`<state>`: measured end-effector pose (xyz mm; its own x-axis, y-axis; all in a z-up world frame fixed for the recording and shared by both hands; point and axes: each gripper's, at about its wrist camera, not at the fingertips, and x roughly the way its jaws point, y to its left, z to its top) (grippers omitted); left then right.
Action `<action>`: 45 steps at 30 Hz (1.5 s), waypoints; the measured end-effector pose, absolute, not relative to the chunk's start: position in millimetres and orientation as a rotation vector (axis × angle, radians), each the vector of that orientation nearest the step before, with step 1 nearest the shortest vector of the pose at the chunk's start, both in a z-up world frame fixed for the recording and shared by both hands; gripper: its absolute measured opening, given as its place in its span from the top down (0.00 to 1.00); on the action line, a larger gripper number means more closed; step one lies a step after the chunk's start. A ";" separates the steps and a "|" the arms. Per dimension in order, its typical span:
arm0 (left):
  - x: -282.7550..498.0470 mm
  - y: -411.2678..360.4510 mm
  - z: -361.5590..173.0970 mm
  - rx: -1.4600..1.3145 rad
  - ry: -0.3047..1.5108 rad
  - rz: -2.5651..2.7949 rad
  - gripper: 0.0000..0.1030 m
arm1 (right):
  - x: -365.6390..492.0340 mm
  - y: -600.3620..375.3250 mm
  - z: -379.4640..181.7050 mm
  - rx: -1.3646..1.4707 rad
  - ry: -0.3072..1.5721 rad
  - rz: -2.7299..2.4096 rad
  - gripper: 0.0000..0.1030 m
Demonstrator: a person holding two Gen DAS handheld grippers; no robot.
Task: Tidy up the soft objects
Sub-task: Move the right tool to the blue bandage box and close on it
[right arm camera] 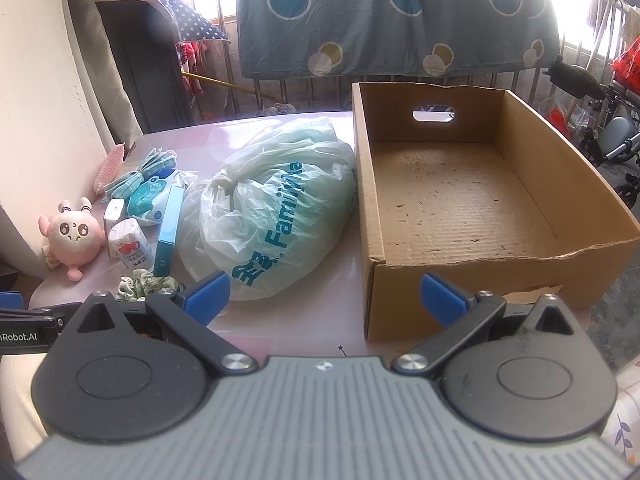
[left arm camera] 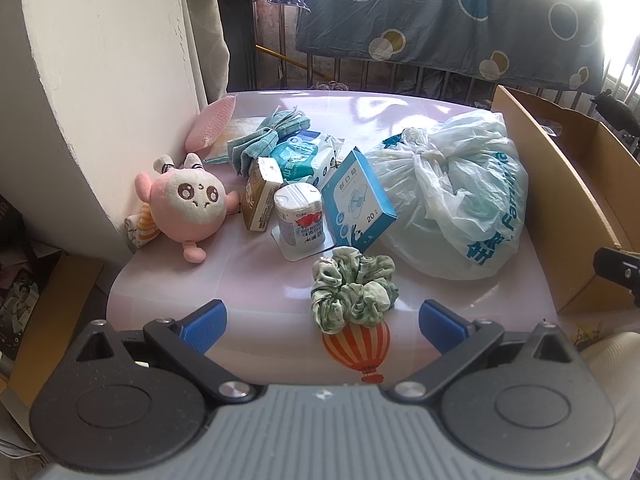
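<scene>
Table [left arm camera: 248,280]: plush [left arm camera: 188,204] upside-down (ears wallward).

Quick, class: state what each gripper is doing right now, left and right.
Left gripper: open, holding nothing, just short of the green scrunchie.
Right gripper: open, holding nothing.

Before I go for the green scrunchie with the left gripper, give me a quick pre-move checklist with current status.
1. Left gripper open and empty: ok.
2. Green scrunchie lies ahead between the fingers, free of other items: ok.
3. Nearby tied plastic bag and blue box clear of the scrunchie: ok, though close.
4. Cardboard box empty and open on top: ok.
5. Right gripper open, holding nothing, out of the left's path: ok.
6. Scrunchie snagged on the tablecloth: cannot tell.
</scene>
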<state>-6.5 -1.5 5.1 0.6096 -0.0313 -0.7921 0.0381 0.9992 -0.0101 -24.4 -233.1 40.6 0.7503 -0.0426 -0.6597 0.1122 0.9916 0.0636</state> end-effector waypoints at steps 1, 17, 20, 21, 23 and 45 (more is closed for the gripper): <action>-6.8 -0.1 4.8 0.001 0.915 -0.046 0.00 | -25.3 -232.0 41.9 0.098 0.710 -0.080 0.01; 9.4 41.3 -11.1 -0.053 0.838 -0.036 0.00 | 15.9 -194.1 61.0 0.093 0.611 0.160 0.02; 18.7 47.8 -17.8 -0.069 0.817 -0.056 0.01 | 34.8 -181.1 60.7 0.082 0.610 0.216 0.06; 22.4 49.3 -20.4 -0.078 0.814 -0.070 0.02 | 41.3 -177.1 59.9 0.081 0.615 0.236 0.07; 30.7 50.8 -25.2 -0.095 0.810 -0.099 0.06 | 57.3 -169.2 55.9 0.085 0.634 0.274 0.13; 95.4 35.5 -72.5 -0.158 0.915 -0.252 0.64 | 181.4 -122.1 -39.1 0.133 0.919 0.443 0.90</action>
